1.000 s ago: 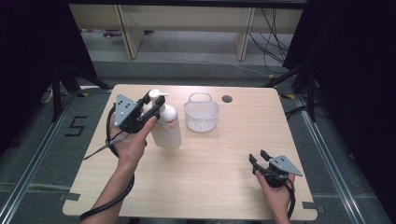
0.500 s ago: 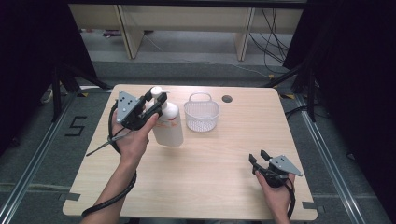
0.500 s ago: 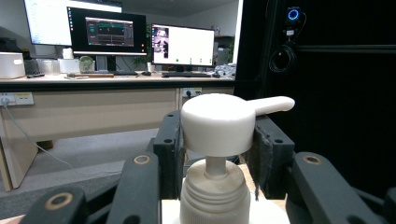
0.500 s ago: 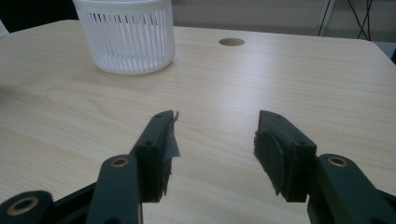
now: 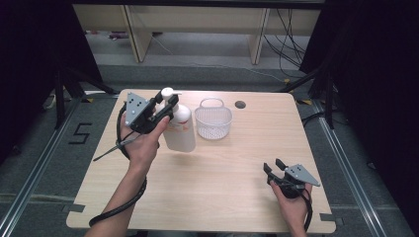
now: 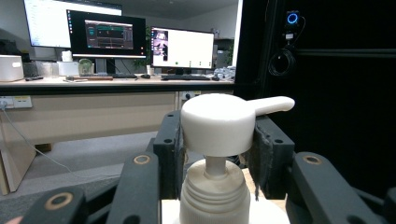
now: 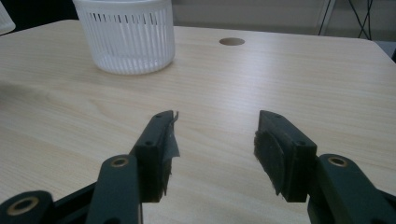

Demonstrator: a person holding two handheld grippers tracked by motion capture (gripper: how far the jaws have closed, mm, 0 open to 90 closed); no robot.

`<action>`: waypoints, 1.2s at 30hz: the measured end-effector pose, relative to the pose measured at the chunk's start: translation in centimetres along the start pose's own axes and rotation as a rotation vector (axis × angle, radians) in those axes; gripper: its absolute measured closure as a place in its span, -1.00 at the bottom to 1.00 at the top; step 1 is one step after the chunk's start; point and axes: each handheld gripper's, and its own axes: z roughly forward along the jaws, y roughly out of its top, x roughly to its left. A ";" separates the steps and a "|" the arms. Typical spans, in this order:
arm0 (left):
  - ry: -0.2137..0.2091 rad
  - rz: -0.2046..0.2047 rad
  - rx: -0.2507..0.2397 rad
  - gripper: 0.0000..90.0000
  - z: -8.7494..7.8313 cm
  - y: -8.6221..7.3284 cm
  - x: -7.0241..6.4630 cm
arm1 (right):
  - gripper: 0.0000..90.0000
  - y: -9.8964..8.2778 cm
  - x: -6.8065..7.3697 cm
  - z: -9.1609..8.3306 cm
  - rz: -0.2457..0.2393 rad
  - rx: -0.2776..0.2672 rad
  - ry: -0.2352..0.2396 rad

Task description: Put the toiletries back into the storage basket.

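Note:
A white pump bottle (image 5: 179,132) with a red label stands left of centre on the wooden table (image 5: 222,192). My left gripper (image 5: 166,97) is shut on its white pump head (image 6: 219,122), one black pad on each side, and the spout points right in the left gripper view. Whether the bottle's base touches the table I cannot tell. My right gripper (image 5: 273,165) rests low at the front right of the table, held by a hand. Its jaws stand open with nothing between them (image 7: 215,135).
A white slotted plastic basket (image 5: 213,121) with a handle stands just right of the bottle, and it sits far left in the right gripper view (image 7: 125,37). A round cable hole (image 5: 240,104) lies behind it. Desks with monitors (image 6: 107,35) stand beyond.
The left gripper and the bottle have shifted slightly up and to the right in the high view. The right gripper has kept still.

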 end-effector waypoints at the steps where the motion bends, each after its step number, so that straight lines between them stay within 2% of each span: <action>1: 0.000 -0.002 -0.001 0.32 0.0 0.0 0.0 | 0.06 0.0 0.2 -0.1 0.031 0.010 0.002; 10: -0.008 0.007 0.000 0.32 0.6 0.3 -0.2 | 0.06 0.0 0.2 0.0 0.031 0.010 0.003; 11: -0.008 0.007 0.000 0.32 0.6 0.3 -0.2 | 0.06 0.0 0.0 0.1 0.008 0.002 0.008; 23: -0.016 0.007 -0.005 0.32 1.4 0.7 -0.4 | 0.05 0.0 -0.1 0.1 0.009 -0.002 0.013; 26: -0.017 0.007 -0.008 0.32 1.5 0.8 -0.4 | 0.05 0.0 0.0 0.0 0.009 0.016 0.011; 27: -0.019 0.010 -0.010 0.32 1.6 0.9 -0.5 | 0.05 0.0 0.0 0.1 0.010 0.000 0.013; 30: -0.022 0.012 -0.015 0.32 1.8 1.2 -0.5 | 0.05 0.0 0.1 0.0 0.017 0.005 0.002; 31: -0.022 0.012 -0.015 0.32 1.8 1.2 -0.5 | 0.05 0.0 -0.1 0.0 -0.003 -0.005 0.006; 36: -0.028 0.014 -0.019 0.32 2.2 1.4 -0.6 | 0.05 0.0 0.0 0.0 0.008 -0.002 0.009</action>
